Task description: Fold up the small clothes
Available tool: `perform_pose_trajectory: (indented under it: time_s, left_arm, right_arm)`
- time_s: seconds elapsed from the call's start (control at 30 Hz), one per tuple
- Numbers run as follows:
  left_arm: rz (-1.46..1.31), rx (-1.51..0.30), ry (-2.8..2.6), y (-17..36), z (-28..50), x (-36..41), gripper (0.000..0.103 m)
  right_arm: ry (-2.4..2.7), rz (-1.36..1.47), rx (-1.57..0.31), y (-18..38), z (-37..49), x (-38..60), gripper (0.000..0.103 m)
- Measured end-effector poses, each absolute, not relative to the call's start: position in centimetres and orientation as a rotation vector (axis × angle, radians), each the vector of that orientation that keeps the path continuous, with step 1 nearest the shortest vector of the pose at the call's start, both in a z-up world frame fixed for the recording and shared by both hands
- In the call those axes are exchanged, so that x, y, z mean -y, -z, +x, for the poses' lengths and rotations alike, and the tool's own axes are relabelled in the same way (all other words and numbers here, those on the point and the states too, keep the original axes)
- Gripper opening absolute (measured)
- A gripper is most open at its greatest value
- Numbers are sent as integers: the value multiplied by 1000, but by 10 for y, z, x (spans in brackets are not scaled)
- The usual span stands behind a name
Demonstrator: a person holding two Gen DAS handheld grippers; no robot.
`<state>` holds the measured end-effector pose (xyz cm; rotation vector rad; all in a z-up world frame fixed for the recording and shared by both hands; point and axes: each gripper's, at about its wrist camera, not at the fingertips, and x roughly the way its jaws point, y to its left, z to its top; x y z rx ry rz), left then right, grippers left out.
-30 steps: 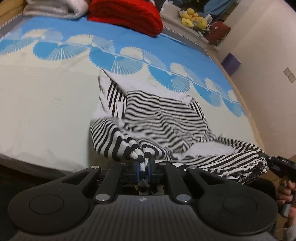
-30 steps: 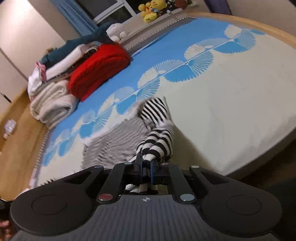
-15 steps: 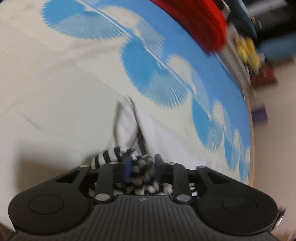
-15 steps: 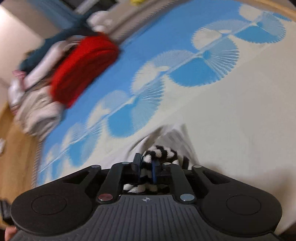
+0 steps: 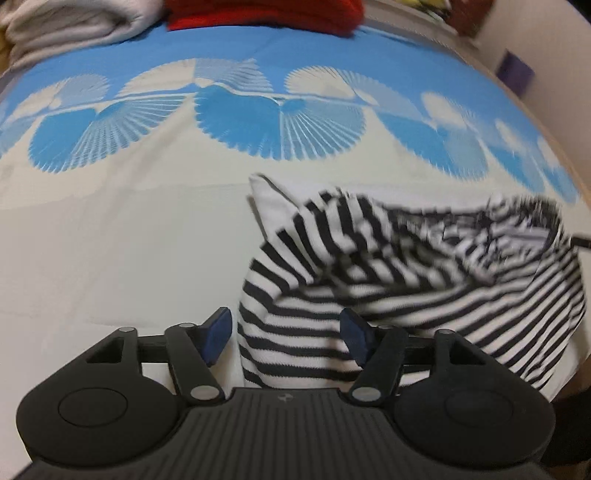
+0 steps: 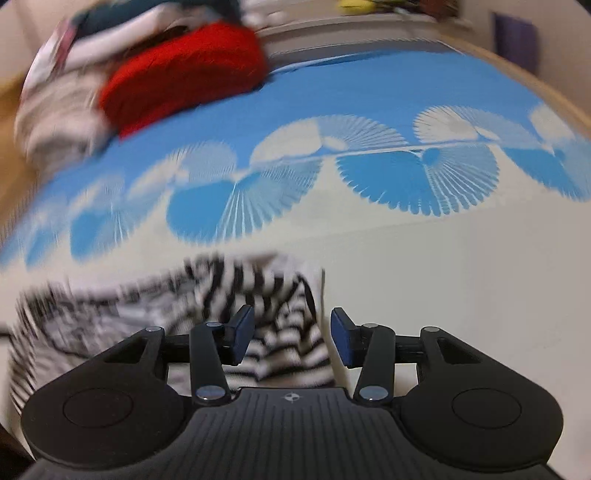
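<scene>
Release of a fold is judged to be the step in hand. At the left gripper the jaws are opening, and the striped garment is seen between the blue pads, which no longer press on it. At the right gripper the jaws are likewise opening; a striped edge lies in the gap, with clear space shown beside the right-hand pad. Nothing is clamped by either gripper.

The garment is laid on the bed, on the pale part of the cover close to the near edge. It is not yet flat: a white-lined corner is turned up at its far left, and the middle is bunched and rumpled. The far right of it is blurred and cannot be read.

The next move is judged to call for both grippers to be lifted clear without the cloth being dragged, after which the ridges would need smoothing and a fresh edge chosen for the following fold.

Beyond the garment, the blue fan pattern runs across the cover. At the far end a red blanket and pale folded bedding are stacked, well apart from the work. Nothing is found in the way.
</scene>
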<state>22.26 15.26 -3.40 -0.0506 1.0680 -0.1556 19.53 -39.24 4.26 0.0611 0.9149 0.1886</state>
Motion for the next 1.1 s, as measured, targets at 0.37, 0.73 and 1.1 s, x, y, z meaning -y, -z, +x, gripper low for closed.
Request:
perform_pose_trajectory:
  time_s: [0.37,0.73,1.1]
  left_arm:
    - [11,-943,67,39,266,-133,68]
    - [-177,-756,44,14,302,-152,3]
    - [60,-1060,-70,80,362,-106,5]
  right_arm:
    - [-268,-338,-775,-20,210,335,52]
    - [-317,-134,-686,-29,273,331,6]
    - [-164,-261,-948,32,330,299,5]
